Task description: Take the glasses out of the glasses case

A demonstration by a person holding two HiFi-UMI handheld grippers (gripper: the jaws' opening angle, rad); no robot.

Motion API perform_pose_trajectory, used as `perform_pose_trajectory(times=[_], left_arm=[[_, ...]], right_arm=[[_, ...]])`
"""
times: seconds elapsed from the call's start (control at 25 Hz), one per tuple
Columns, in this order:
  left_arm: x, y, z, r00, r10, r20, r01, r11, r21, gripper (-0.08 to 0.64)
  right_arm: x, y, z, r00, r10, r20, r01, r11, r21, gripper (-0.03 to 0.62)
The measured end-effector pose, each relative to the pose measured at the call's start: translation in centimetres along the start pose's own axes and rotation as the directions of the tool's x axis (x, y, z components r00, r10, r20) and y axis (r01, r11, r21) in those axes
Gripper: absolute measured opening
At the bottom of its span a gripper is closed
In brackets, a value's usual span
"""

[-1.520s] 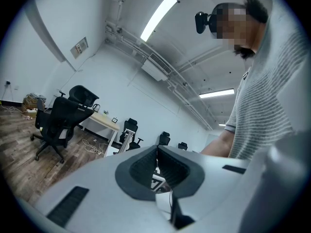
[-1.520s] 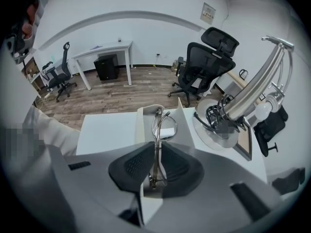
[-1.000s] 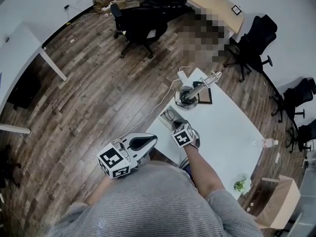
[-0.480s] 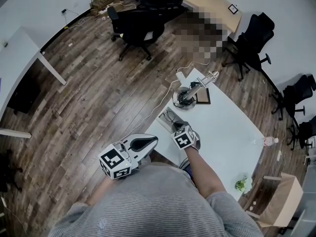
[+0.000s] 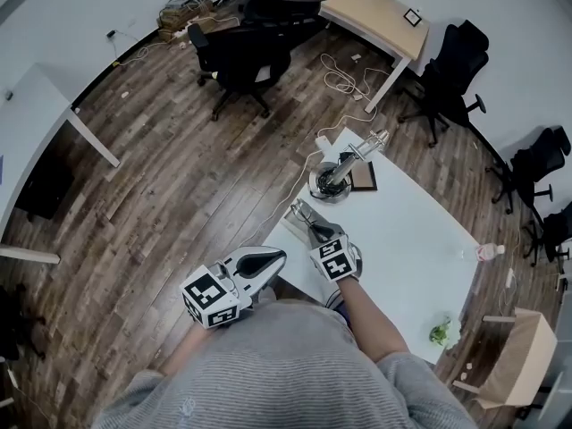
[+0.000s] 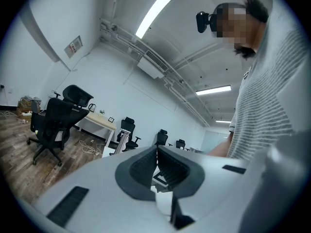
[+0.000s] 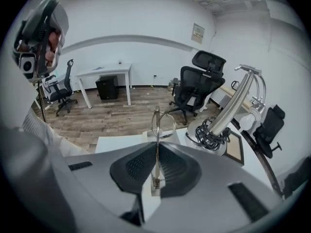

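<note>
Grey striped short-sleeved shirt (image 5: 295, 365), pale grey left gripper (image 6: 156, 150) and right gripper (image 7: 156, 150), black-and-white marker cubes (image 5: 214, 299)

Head cam: high, faces fwd + steeply down over person's chest; wide-angle, takes in the whole white desk (image 5: 420, 231), wood floor (image 5: 179, 168), office chairs round the room.

Left gripper (image 5: 275, 257) cam: off the desk's near corner, tilted up twd ceiling lights (image 6: 154, 8) + far wall; person's torso close at rt.

Right gripper (image 5: 319, 232) cam: low, close over desk, looks along its fingers (image 7: 136, 166); glasses (image 7: 163, 123) right in front of lens.

Overlap: head + right cams share cable stand (image 5: 335, 179). All 3 share black chair (image 5: 241, 56).
</note>
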State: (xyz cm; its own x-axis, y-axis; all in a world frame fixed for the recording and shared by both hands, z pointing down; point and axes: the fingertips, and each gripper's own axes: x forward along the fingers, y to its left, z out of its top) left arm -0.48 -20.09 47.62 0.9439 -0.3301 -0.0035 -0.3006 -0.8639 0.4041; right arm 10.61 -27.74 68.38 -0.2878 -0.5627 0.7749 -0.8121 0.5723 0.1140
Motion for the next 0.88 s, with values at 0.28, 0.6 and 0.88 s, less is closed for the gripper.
perform_pose_trajectory(times=[0.28, 0.6, 0.88], left_arm=[[0.6, -0.7, -0.1, 1.000, -0.019, -0.016, 0.019, 1.000, 0.015, 0.012], [0.9, -1.3, -0.3, 0.999, -0.040, -0.033, 0.041, 0.999, 0.030, 0.012], [1.6, -1.7, -0.1, 0.997, -0.055, -0.062, 0.057, 0.998, 0.037, 0.012]], right_arm=[[-3.7, -1.0, 3.6, 0.982, -0.030, 0.186, 0.007, 0.992, 0.123, 0.029], [-7.0, -0.7, 6.2, 0.942, -0.048, 0.332, -0.019, 0.980, 0.198, 0.029], [-9.6, 0.2, 8.1, 0.885, -0.025, 0.464, -0.091, 0.970, 0.226, 0.029]])
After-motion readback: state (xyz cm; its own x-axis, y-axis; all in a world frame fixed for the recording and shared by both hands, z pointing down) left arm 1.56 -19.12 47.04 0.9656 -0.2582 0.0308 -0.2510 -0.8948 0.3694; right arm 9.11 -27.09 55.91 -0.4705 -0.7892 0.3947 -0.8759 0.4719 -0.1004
